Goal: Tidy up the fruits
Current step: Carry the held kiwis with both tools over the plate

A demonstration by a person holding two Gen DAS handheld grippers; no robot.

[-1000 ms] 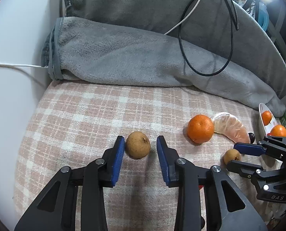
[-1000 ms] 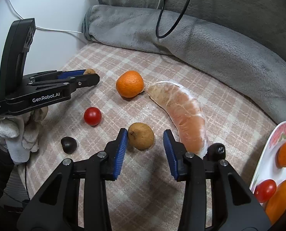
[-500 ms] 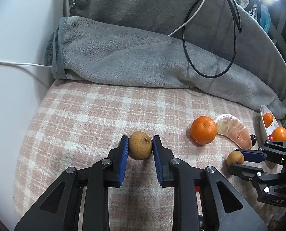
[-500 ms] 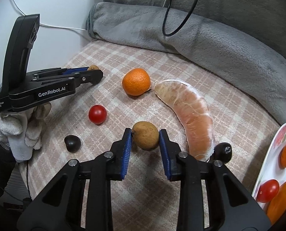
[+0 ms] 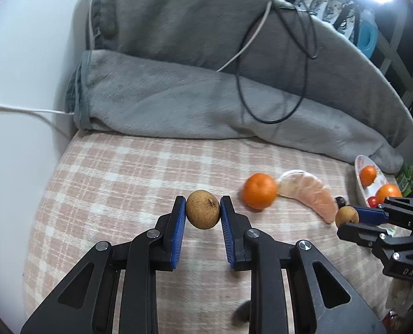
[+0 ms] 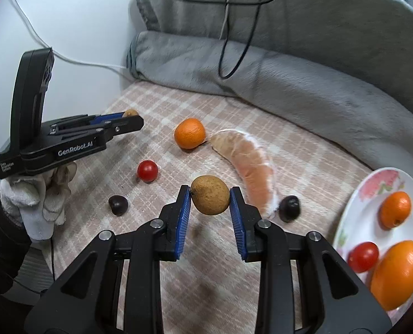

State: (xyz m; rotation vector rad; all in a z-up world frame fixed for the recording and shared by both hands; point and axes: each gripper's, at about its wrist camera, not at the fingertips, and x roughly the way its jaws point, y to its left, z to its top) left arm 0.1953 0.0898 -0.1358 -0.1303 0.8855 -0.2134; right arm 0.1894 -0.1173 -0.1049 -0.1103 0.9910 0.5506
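Note:
My left gripper point(image 5: 203, 210) is shut on a small brown round fruit point(image 5: 203, 209) and holds it above the plaid cloth. My right gripper point(image 6: 210, 199) is shut on a second brown fruit point(image 6: 210, 199), also lifted; it shows in the left wrist view point(image 5: 347, 215) too. On the cloth lie an orange point(image 6: 189, 133), a peeled pomelo segment point(image 6: 248, 164), a cherry tomato point(image 6: 147, 170) and two dark fruits point(image 6: 118, 205) point(image 6: 289, 207). A floral plate point(image 6: 373, 192) at the right holds two oranges and a tomato.
A folded grey blanket point(image 5: 206, 94) with black and white cables point(image 5: 273, 89) lies along the back of the plaid cloth point(image 5: 109, 183). A white wall point(image 5: 20, 83) bounds the left side. The plate point(image 5: 359, 172) sits at the cloth's right edge.
Both grippers closed on their brown fruits and have lifted them off the cloth. The other fruits have not moved.

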